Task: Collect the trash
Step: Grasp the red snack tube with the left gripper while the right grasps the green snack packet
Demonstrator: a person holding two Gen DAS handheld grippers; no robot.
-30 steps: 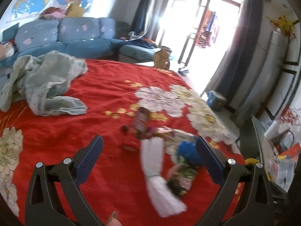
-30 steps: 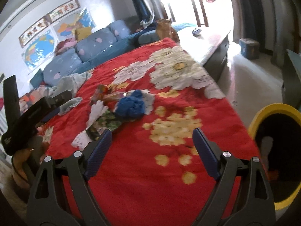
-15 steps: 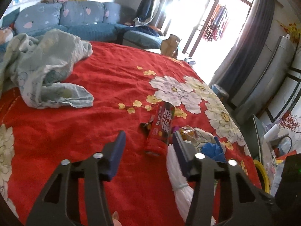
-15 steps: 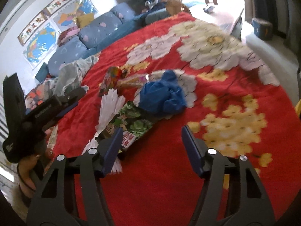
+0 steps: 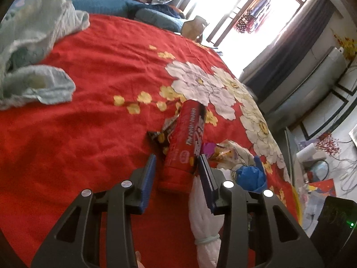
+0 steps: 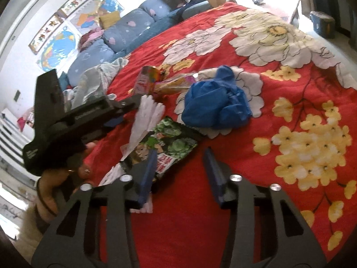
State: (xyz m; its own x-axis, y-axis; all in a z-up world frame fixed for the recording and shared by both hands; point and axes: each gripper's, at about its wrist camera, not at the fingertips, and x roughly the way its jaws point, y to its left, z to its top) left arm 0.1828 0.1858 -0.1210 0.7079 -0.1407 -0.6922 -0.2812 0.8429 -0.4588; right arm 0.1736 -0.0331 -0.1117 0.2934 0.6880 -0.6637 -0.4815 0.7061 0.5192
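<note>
On the red bedspread with white and yellow flowers (image 5: 93,134), the trash lies in a cluster near the edge toward the window. The left gripper (image 5: 176,169) straddles the near end of a long red snack packet (image 5: 186,143); its jaws are closing, the right pad touching the packet's side, the left one just apart from it. Beside it lie a white plastic glove (image 5: 204,221), a crumpled blue plastic bag (image 5: 250,176) and a small dark candy wrapper (image 5: 158,135).

The right gripper (image 6: 178,167) is closing too — the corner of a green printed snack bag (image 6: 171,143) reaches between its jaws, pads not yet pressing. A pale green cloth (image 5: 33,51) is heaped at the far edge toward the blue sofa (image 6: 116,35).
</note>
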